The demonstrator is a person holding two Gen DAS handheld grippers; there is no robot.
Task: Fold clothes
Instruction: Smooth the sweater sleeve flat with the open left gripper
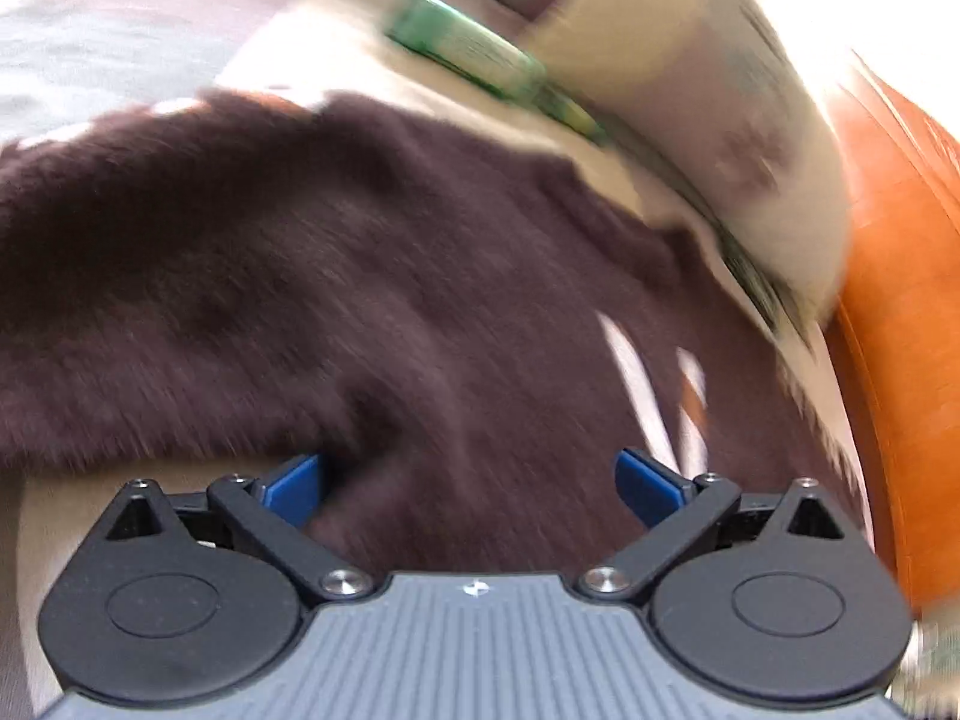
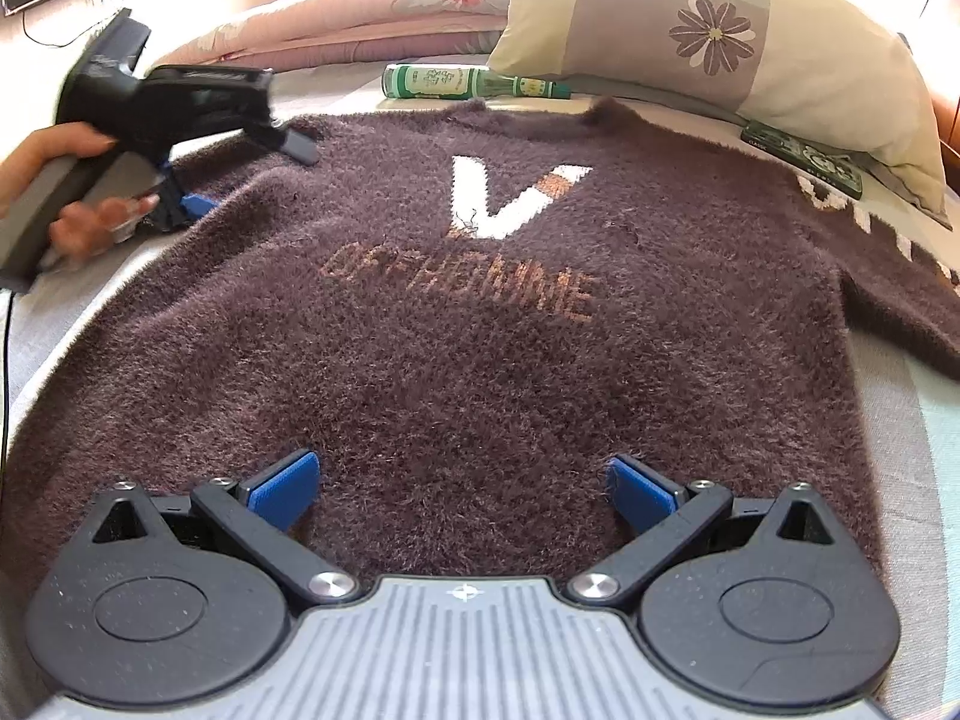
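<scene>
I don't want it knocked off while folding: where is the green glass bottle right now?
In the right wrist view the green glass bottle lies on its side at the far edge of the fuzzy brown sweater, just left of the floral pillow.

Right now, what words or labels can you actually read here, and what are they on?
"V": large white letter on the brown sweater.
"OFFHOMME": orange letters below it.
White letters on the right sleeve: cut off, unreadable.
Green bottle: label too small.
"CLASSIC": green box, remaining print too small.
</scene>
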